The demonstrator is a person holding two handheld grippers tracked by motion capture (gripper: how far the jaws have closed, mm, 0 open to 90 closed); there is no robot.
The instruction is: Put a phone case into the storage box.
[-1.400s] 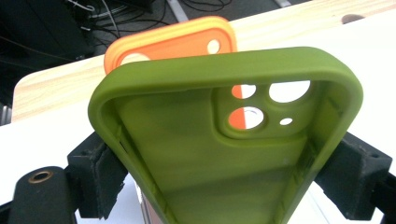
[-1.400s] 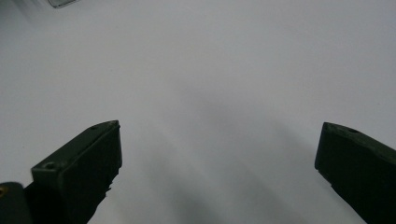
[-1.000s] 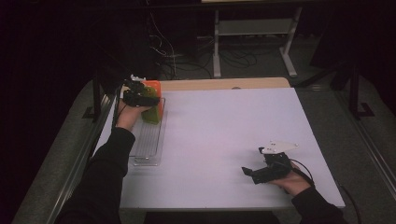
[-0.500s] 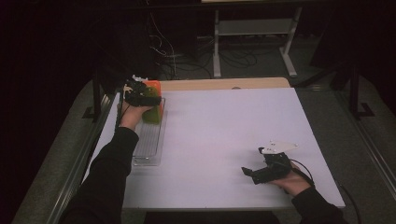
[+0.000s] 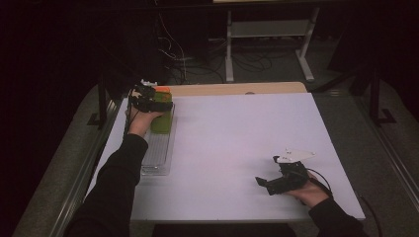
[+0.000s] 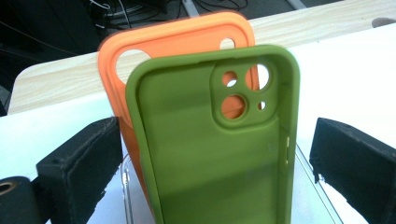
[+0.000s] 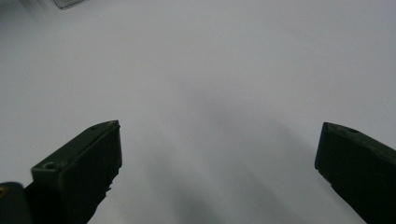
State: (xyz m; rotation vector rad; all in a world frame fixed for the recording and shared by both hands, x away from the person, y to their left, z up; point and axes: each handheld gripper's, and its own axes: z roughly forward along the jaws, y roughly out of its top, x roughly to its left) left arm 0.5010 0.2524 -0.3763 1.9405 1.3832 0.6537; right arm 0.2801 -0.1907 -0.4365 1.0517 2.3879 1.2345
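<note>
Left hand-held gripper (image 6: 205, 154) spread, straddling green phone case (image 6: 210, 140) in far-left clear tray (image 5: 157, 153), not yet gripping; orange case (image 6: 154, 51) waiting behind; right hand-held gripper (image 5: 269, 183) idling spread on desk (image 5: 237, 138)

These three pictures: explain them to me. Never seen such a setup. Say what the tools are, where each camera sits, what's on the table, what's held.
A person sits at a white table with a hand-held two-jaw tool in each hand. The high view looks down from above. The other two cameras ride on the tools and look along their black jaws. The left tool is open around a green phone case, not pinching it; an orange phone case stands right behind it. Both stand in a clear tray. The right tool is open and holds nothing, low over bare tabletop.
</note>
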